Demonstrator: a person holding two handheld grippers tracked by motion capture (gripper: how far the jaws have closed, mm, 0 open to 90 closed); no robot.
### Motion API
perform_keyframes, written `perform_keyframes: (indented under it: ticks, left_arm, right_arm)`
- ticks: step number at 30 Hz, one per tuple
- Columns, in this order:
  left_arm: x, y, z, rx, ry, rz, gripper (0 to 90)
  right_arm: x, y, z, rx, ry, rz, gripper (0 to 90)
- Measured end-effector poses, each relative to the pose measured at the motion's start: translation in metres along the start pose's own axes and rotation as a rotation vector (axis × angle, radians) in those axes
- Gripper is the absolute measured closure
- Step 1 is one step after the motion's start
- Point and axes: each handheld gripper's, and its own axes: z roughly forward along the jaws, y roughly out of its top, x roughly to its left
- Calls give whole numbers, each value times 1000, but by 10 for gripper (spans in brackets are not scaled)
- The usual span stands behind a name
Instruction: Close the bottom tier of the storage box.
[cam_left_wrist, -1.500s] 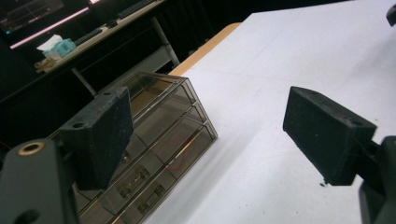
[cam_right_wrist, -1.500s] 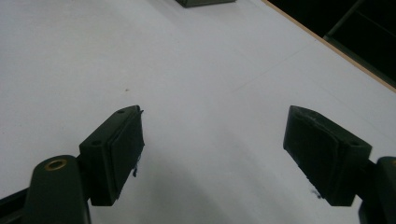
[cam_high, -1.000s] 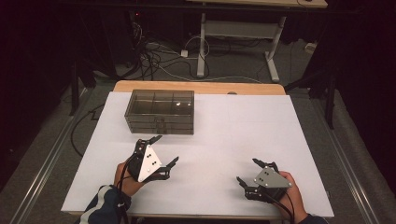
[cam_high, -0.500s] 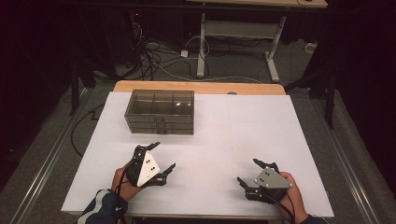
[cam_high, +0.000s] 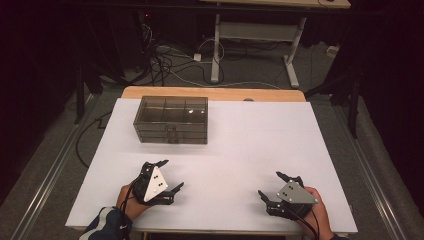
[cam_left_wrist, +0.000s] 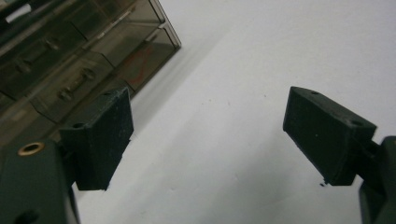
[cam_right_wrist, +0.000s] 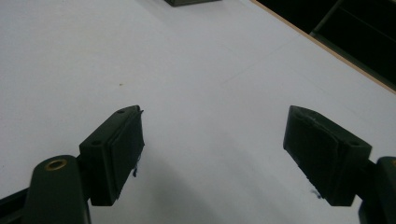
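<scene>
A smoky see-through drawer box (cam_high: 171, 120) stands at the far left of the white table (cam_high: 250, 140). My left gripper (cam_high: 171, 173) hovers low near the front left, held in a hand, jaws wide apart with nothing between them. In the left gripper view the gripper (cam_left_wrist: 210, 135) points past the drawer box (cam_left_wrist: 79, 60), whose small drawers and handles show at upper left. My right gripper (cam_high: 269, 183) rests near the front right, open and empty. In the right gripper view the gripper (cam_right_wrist: 215, 154) looks over bare white surface.
A wooden strip (cam_high: 215, 93) edges the far side of the table. Beyond it are cables on the floor (cam_high: 170, 55) and a white desk frame (cam_high: 255, 35). A corner of the drawer box (cam_right_wrist: 191, 2) shows at the top of the right gripper view.
My left gripper has drawn back slightly toward the front edge, still open. The right gripper and the box have not moved.
</scene>
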Motion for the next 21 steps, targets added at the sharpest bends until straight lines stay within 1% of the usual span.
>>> perform_keyframes:
  ticks: [1, 3, 7, 9, 10, 11, 14, 19, 21]
  left_arm:
    - [-1, -1, 0, 8, 3, 2, 158]
    - [-1, -4, -1, 12, -8, -4, 158]
    - [-3, -10, -3, 38, -9, -12, 158]
    - [-3, -14, -5, 42, -17, -22, 158]
    - [-3, -15, -6, 48, -14, -26, 158]
    - [-3, -16, -7, 47, -10, -31, 158]
    - [-3, -15, -8, 46, -5, -28, 158]
    - [-2, -14, -9, 32, -9, -29, 158]
    - [-3, -12, -10, 33, -3, -16, 158]
  right_arm:
    - [0, 0, 0, 0, 1, 1, 208]
    - [0, 0, 0, 0, 0, 3, 208]
    - [0, -2, 1, 4, 6, 3, 208]
    - [0, -3, 1, 6, 5, -3, 208]
    - [0, -3, 1, 6, 4, -2, 208]
    - [0, -3, 1, 6, 3, -2, 208]
    - [-1, -2, 1, 5, 1, 1, 208]
    - [0, -2, 2, 8, -1, -7, 208]
    - [0, -2, 2, 7, -1, -7, 208]
